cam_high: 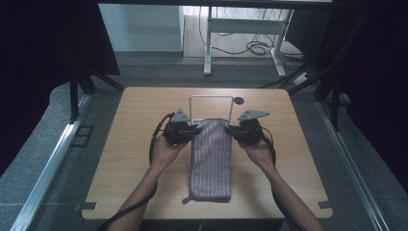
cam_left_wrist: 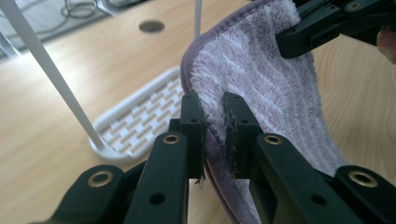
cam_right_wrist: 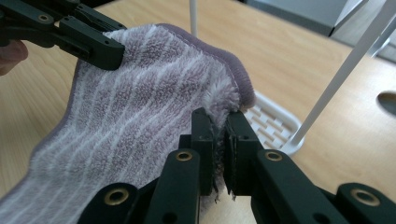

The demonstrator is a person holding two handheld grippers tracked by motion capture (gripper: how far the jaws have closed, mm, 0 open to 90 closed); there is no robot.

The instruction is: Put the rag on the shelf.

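A purple striped towel point(cam_high: 210, 161) lies folded lengthwise down the middle of the wooden table, its far end lifted off the surface. My left gripper point(cam_high: 194, 130) is shut on the towel's far left corner; in the left gripper view the pile of the towel point(cam_left_wrist: 261, 88) is pinched between the black jaws of that gripper point(cam_left_wrist: 215, 133). My right gripper point(cam_high: 230, 130) is shut on the far right corner, and its own view has the gripper point(cam_right_wrist: 221, 151) clamped on the towel's edge point(cam_right_wrist: 140, 121). Each view has the other gripper at the opposite corner.
A white wire rack point(cam_high: 210, 98) with a slatted base point(cam_left_wrist: 140, 119) stands just beyond the towel's far end. A round cable hole point(cam_high: 238, 100) sits at the back of the table point(cam_high: 120, 159). Dark curtains and a white desk frame stand beyond.
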